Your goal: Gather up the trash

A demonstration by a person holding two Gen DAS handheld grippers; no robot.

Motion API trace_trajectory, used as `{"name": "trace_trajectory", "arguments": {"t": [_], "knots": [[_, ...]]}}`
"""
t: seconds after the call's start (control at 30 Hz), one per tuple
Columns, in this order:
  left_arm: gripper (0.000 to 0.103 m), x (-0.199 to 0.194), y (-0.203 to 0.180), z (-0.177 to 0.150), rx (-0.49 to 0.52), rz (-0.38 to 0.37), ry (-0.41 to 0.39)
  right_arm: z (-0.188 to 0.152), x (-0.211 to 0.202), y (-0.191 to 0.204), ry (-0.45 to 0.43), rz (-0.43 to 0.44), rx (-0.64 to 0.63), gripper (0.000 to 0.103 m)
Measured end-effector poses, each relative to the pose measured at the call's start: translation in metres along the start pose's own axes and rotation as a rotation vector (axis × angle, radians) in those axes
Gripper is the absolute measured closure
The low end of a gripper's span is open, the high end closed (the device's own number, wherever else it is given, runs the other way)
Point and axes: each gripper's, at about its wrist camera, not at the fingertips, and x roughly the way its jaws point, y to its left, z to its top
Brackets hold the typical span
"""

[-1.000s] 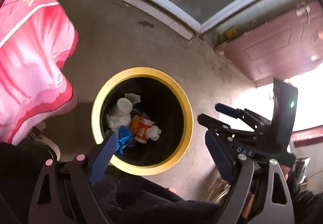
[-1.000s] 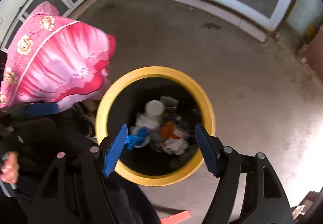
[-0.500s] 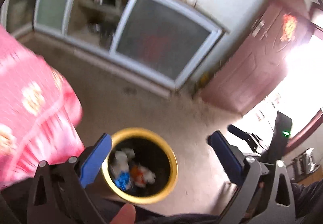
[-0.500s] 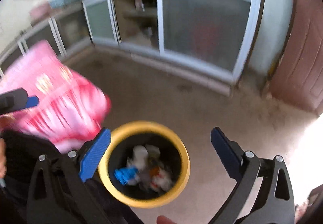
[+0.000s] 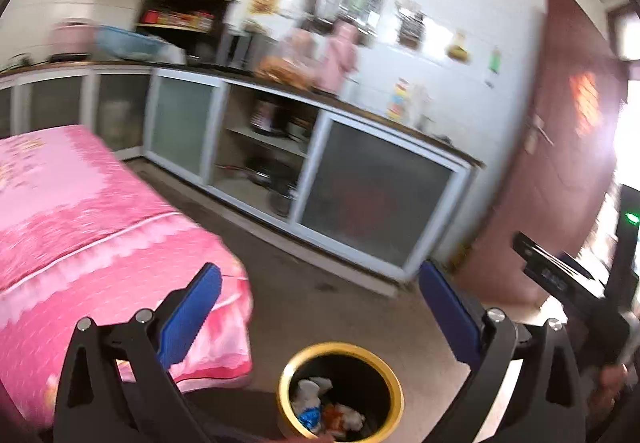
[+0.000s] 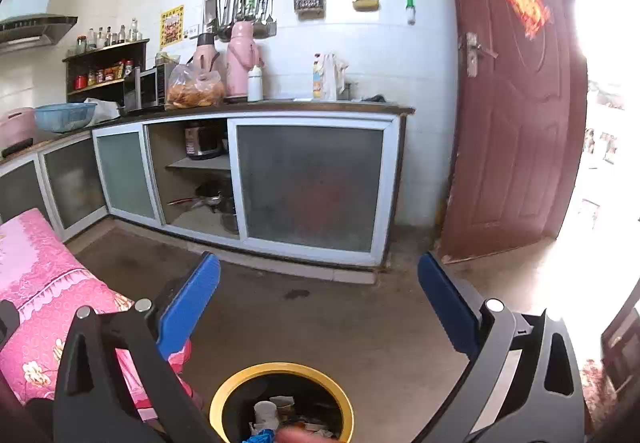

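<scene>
Below both spread grippers [image 5: 318,297] [image 6: 318,293], yellow-rimmed trash bin [image 6: 224,395].

The left gripper [image 5: 320,307] and the right gripper [image 6: 319,301] are both wide open, holding nothing.

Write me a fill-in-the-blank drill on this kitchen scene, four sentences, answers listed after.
1. The trash bin on the floor has a ____ rim.
2. Both the left gripper and the right gripper are empty, with jaws ____.
3. The cloth beside the bin is mostly ____ with a flower print.
4. The brown door at the right of the cabinet stands ____.

Missing words: yellow; open; pink; open
</scene>
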Motion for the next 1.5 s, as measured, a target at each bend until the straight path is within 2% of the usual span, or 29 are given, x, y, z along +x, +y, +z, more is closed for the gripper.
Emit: {"name": "trace_trajectory", "arguments": {"t": [0.13, 0.23, 0.3, 0.37, 0.43, 0.57, 0.67, 0.73, 0.83, 0.9, 0.97, 1.03, 1.1, 1.2, 1.37, 1.5], "knots": [[0.008, -0.009, 0.004, -0.012, 0.010, 0.095, 0.017, -0.017, -0.004, 0.003, 0.033, 0.032, 0.141, 0.008], [0.008, -0.015, 0.006, -0.026, 0.015, 0.153, 0.018, -0.040, -0.009, 0.006, 0.007, -0.004, 0.191, 0.008], [0.008, -0.019, 0.008, -0.037, 0.020, 0.191, 0.009, -0.054, -0.011, 0.011, -0.007, -0.047, 0.155, 0.008], [0.008, -0.022, 0.012, -0.048, 0.011, 0.215, 0.018, -0.065, -0.009, 0.011, 0.004, -0.050, 0.146, 0.008], [0.008, -0.025, 0.016, -0.057, -0.013, 0.226, 0.027, -0.068, -0.008, 0.012, 0.010, -0.043, 0.150, 0.008], [0.008, -0.026, 0.016, -0.066, -0.006, 0.267, 0.014, -0.076, -0.022, 0.022, -0.031, 0.007, 0.110, 0.008], [0.008, -0.031, 0.016, -0.069, -0.007, 0.314, -0.031, -0.076, -0.027, 0.031, -0.051, 0.041, 0.070, 0.008], [0.008, -0.039, 0.019, -0.068, -0.010, 0.313, -0.059, -0.078, -0.030, 0.032, -0.053, 0.052, 0.068, 0.008], [0.008, -0.053, 0.019, -0.068, 0.000, 0.366, -0.123, -0.081, -0.027, 0.044, -0.013, 0.049, 0.028, 0.008], [0.008, -0.058, 0.018, -0.070, 0.011, 0.401, -0.155, -0.087, -0.020, 0.051, 0.043, 0.102, 0.012, 0.008], [0.008, -0.056, 0.017, -0.072, 0.024, 0.418, -0.144, -0.092, -0.011, 0.057, 0.114, 0.147, 0.005, 0.008], [0.008, -0.053, 0.018, -0.074, 0.030, 0.422, -0.122, -0.094, -0.010, 0.064, 0.133, 0.115, -0.016, 0.008], [0.008, -0.049, 0.020, -0.075, 0.026, 0.410, -0.102, -0.095, -0.016, 0.068, 0.110, 0.057, -0.039, 0.008], [0.008, -0.046, 0.024, -0.078, 0.008, 0.405, -0.084, -0.093, -0.039, 0.065, -0.008, -0.066, -0.043, 0.008], [0.008, -0.032, 0.027, -0.082, -0.007, 0.400, -0.022, -0.098, -0.074, 0.072, -0.179, -0.065, -0.092, 0.008], [0.008, -0.032, 0.030, -0.085, -0.020, 0.408, -0.016, -0.099, -0.077, 0.073, -0.187, -0.051, -0.106, 0.008]]}}
